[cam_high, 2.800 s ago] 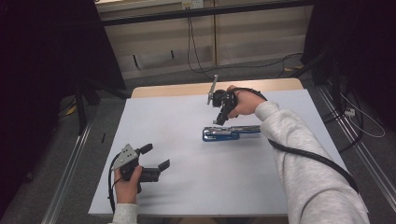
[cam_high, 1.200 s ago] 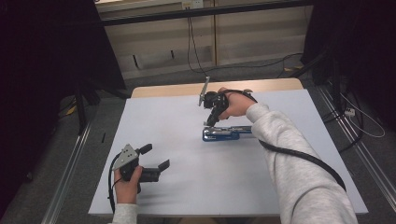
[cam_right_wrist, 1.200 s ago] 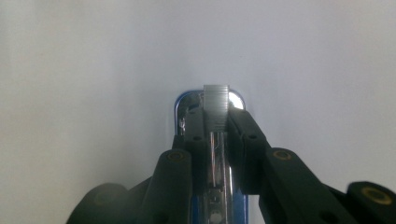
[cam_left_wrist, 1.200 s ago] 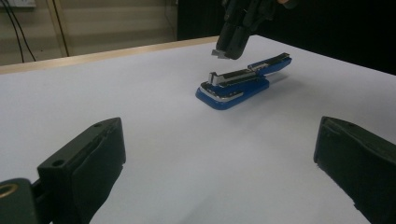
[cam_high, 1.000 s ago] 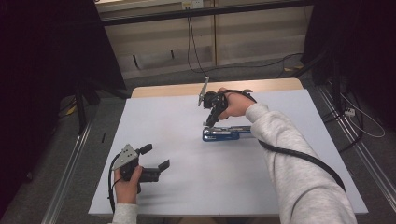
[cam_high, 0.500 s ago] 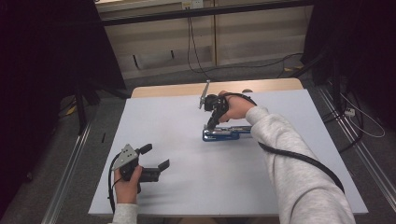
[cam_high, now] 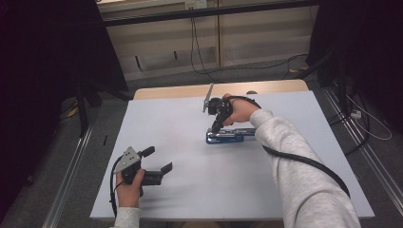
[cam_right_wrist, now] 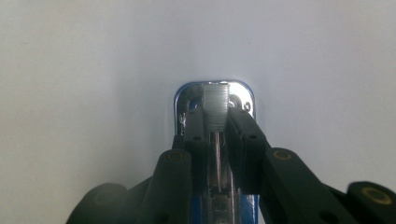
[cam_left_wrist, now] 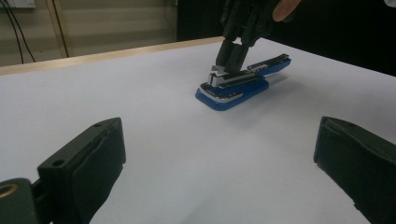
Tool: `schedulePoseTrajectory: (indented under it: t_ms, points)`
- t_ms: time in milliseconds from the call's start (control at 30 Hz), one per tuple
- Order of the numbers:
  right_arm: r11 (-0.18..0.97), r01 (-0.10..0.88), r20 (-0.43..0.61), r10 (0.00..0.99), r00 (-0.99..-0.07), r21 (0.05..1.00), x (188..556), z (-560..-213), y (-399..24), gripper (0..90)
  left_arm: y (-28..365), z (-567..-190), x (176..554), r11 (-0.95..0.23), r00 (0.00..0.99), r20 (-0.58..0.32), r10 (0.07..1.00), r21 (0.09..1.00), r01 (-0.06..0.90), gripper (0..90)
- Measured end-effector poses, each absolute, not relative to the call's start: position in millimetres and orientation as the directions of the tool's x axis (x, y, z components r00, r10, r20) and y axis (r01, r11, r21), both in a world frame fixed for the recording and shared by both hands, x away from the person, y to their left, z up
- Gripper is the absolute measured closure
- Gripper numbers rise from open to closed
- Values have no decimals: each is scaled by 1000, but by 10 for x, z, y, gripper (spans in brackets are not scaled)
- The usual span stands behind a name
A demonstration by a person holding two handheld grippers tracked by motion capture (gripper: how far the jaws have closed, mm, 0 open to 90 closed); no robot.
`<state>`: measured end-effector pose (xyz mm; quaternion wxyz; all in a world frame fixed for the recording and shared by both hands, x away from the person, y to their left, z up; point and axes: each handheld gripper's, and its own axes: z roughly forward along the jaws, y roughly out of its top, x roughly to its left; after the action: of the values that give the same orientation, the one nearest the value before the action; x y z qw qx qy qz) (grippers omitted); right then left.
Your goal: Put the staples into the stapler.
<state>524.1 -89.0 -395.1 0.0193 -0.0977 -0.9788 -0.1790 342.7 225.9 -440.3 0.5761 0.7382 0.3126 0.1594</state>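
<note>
High view, taken from its left edge across: the left gripper (cam_high: 153, 164) rests low on the white table sheet (cam_high: 171, 128) near the person's side, its jaws spread wide with nothing between them. Well apart from it, toward the middle of the sheet, lies the blue plastic stapler with a chrome metal top (cam_high: 230, 136), flat and open along its magazine. Above the stapler's left end the right gripper (cam_high: 216, 128) points steeply down, its jaws drawn narrow. In the right gripper view those jaws pinch a small silvery strip of staples (cam_right_wrist: 215, 107), set at the stapler's front end, over the open channel. The left gripper view shows the same from the side: the strip (cam_left_wrist: 217, 71) just at the chrome rail.

The step in hand looks like loading staples. To do it well, I judge the strip should be kept square to the channel, lowered until it seats between the rails, and released only once it lies flat; tilting risks jamming or snapping it.
</note>
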Motion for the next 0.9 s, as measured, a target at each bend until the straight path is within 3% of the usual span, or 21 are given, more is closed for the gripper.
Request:
schedulePoseTrajectory:
  t_ms: [700, 800, 900]
  points:
    - [927, 209, 73, 196, -978, 312, 5232, -3990, -866, 774, 2257, -4405, 3427, -144, 755, -123, 644, 950, 278, 22]
    - [922, 200, 63, 190, -980, 331, 5240, -4006, -868, 685, 2254, -4406, 3428, -143, 756, -124, 643, 950, 278, 22]
    - [912, 203, 59, 195, -979, 356, 5236, -4002, -883, 663, 2251, -4408, 3431, -141, 757, -129, 641, 950, 280, 22]
